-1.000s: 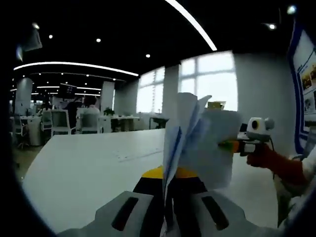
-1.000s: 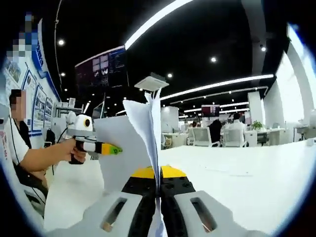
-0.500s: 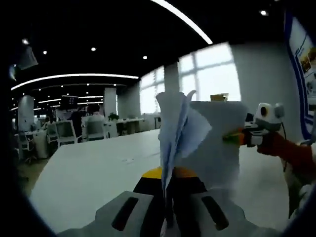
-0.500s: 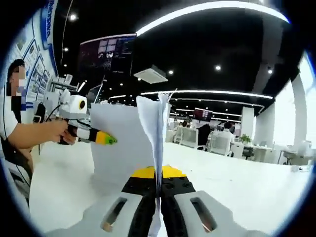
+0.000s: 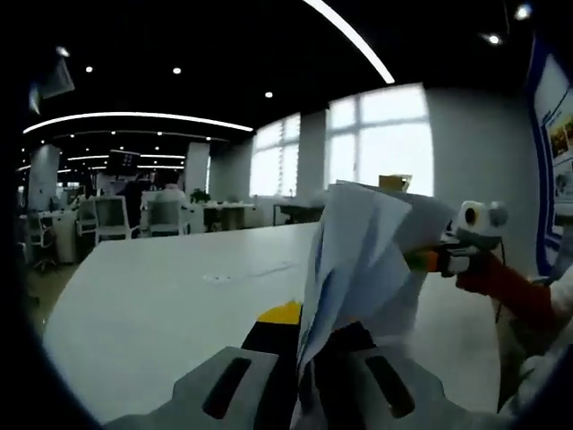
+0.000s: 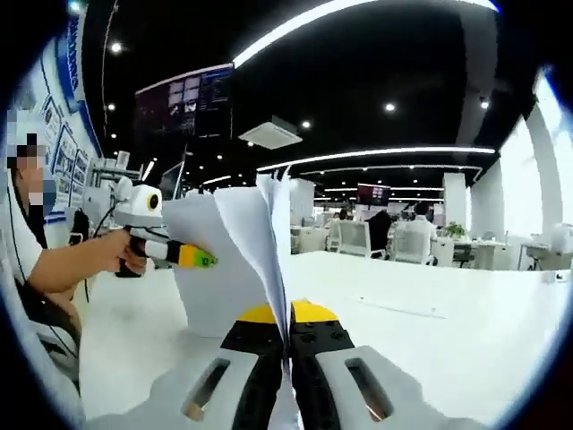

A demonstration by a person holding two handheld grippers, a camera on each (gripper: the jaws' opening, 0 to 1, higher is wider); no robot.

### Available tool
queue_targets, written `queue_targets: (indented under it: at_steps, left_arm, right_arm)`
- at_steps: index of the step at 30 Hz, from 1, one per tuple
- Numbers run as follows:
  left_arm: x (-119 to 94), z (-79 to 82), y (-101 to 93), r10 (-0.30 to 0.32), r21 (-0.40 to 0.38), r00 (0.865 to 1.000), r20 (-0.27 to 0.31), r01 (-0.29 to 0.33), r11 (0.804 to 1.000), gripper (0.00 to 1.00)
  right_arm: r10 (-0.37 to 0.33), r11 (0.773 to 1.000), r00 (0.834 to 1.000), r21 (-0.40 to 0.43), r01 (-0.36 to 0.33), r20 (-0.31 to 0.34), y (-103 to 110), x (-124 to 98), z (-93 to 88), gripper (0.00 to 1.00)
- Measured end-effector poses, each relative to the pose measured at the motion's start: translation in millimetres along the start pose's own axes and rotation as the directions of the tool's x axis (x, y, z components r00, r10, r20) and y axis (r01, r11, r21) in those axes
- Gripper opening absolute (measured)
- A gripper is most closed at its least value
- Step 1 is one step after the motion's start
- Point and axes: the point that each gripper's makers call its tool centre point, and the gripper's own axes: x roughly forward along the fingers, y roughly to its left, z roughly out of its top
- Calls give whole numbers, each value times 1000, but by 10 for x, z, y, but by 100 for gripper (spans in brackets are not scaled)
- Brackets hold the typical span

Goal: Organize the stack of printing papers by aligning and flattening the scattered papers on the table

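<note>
Lowered and tilted since a second ago, the sheaf of white printing papers (image 5: 358,260) hangs upright over the long white table (image 5: 152,305), its leaves fanned. Left gripper (image 5: 304,376) and right gripper (image 6: 288,376) each pinch an opposite edge (jaws closed on paper). Judged step: squaring; next, tap the bottom edge down. No writing legible.

An open-plan office: long white table (image 5: 161,296) in the lower frame, white desk chairs (image 6: 358,237) at centre, tall windows (image 5: 376,148) upper right, dark ceiling light strips (image 6: 385,154).
</note>
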Motion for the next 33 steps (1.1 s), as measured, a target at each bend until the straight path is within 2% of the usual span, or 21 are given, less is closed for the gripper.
queue_targets:
  at_steps: [1,3,6,8,10,12,14,17,19,20,21,22,23,24,25,27,28,29,31,33]
  left_arm:
    - [-65,63,-37,-27,-29,1000,-8,27,999,6]
    - [-198,203,-128,-105,-73,994,-5,104,992,6]
    - [-386,354,-318,-216,-136,976,0,214,967,6]
    - [-463,380,-401,-241,-141,970,-20,236,961,6]
    - [-528,397,-470,-265,-156,964,-31,257,954,6]
    - [-610,400,-584,-325,-231,945,-25,311,922,6]
    - [-660,392,-690,-376,-317,927,-7,354,880,6]
    - [-641,320,-675,-394,-389,919,-10,359,848,6]
    - [-632,296,-674,-422,-461,907,5,376,804,6]
    - [-589,230,-636,-444,-553,896,16,378,742,6]
    - [-545,149,-586,-447,-583,895,9,368,725,6]
    - [-490,65,-524,-439,-608,899,3,350,713,6]
    - [-439,-30,-473,-435,-625,900,-6,336,704,6]
    - [-387,-127,-423,-432,-624,902,-13,330,708,6]
    - [-337,-218,-371,-417,-640,909,-17,311,702,6]
    - [-264,-414,-319,-422,-648,906,-34,301,700,6]
    - [-215,-502,-276,-405,-668,914,-35,280,690,6]
    - [-175,-588,-250,-401,-669,915,-41,273,691,6]
    - [-101,-726,-195,-398,-682,916,-48,261,684,6]
    - [-6,-799,-127,-389,-658,921,-36,271,703,6]
  right_arm:
    - [29,999,1000,41,-29,-1,29,-41,48,0]
    - [125,981,992,147,-124,-3,122,-167,165,0]
    - [214,959,977,192,-208,-9,233,-294,299,0]
    - [245,947,969,220,-235,-18,297,-334,357,0]
    - [304,896,953,338,-289,9,390,-376,438,0]
    - [337,863,941,398,-311,5,427,-405,446,0]
    - [354,837,935,449,-314,-6,425,-415,424,0]
    - [376,780,926,548,-303,-23,433,-393,328,0]
    - [379,759,925,584,-288,-37,408,-375,265,0]
    - [385,728,922,629,-273,-45,377,-340,178,0]
    - [392,707,918,659,-257,-62,356,-319,96,0]
    - [395,690,915,684,-237,-80,340,-305,12,0]
    - [381,706,921,669,-232,-82,281,-255,-59,0]
    - [369,706,924,676,-213,-95,232,-221,-148,0]
    - [358,688,928,701,-186,-104,196,-192,-234,0]
    - [360,678,925,715,-170,-122,116,-145,-410,0]
    - [344,670,928,730,-136,-143,52,-117,-516,0]
    - [340,673,929,728,-132,-146,6,-85,-593,0]
    - [333,647,929,756,-101,-161,-64,-43,-732,0]
    - [315,663,934,743,-89,-169,-174,23,-829,0]
